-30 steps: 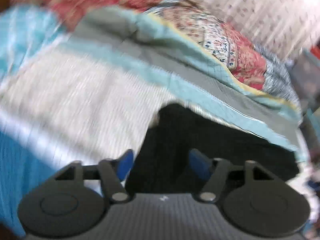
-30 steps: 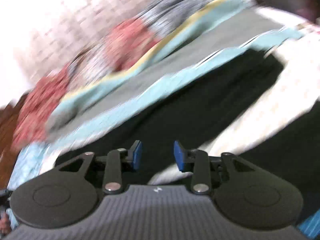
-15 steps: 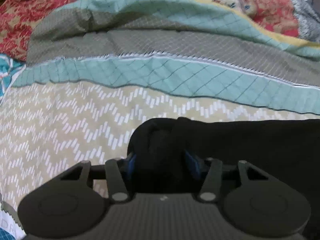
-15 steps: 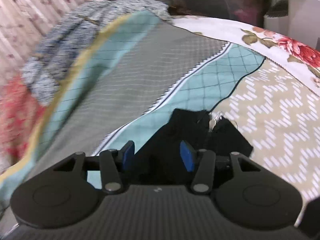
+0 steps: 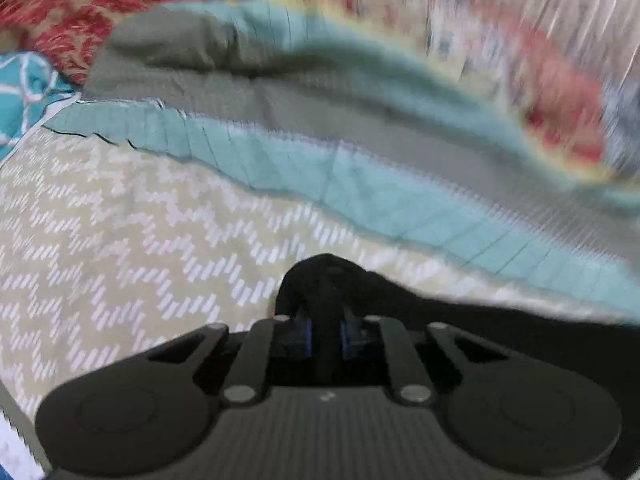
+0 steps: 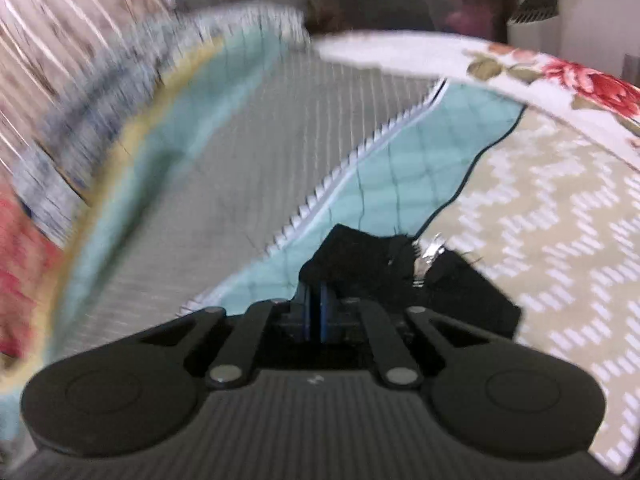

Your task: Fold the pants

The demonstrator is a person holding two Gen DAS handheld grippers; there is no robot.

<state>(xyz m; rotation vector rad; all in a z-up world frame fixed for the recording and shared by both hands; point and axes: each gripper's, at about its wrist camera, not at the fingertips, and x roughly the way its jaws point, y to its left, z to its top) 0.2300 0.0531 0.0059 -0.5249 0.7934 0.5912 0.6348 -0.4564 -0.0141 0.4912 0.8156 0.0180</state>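
The black pants [image 5: 500, 320] lie on a beige zigzag bedspread [image 5: 120, 240]. My left gripper [image 5: 325, 338] is shut on a bunched black corner of the pants, which sticks up between the blue pads. The cloth runs off to the right behind it. In the right wrist view my right gripper [image 6: 315, 316] is shut on another black edge of the pants [image 6: 460, 280], near a small metal fastener [image 6: 428, 254]. The blue pads are nearly together with thin cloth between them.
A teal and grey quilted blanket [image 5: 360, 152] is heaped behind the pants, and it also shows in the right wrist view [image 6: 224, 200]. Red patterned fabric [image 5: 100, 12] lies at the far left. A floral sheet [image 6: 540, 76] lies at the far right. Both views are motion blurred.
Both grippers went from open around the black cloth to shut on it. Both have drawn the cloth up and back a little.
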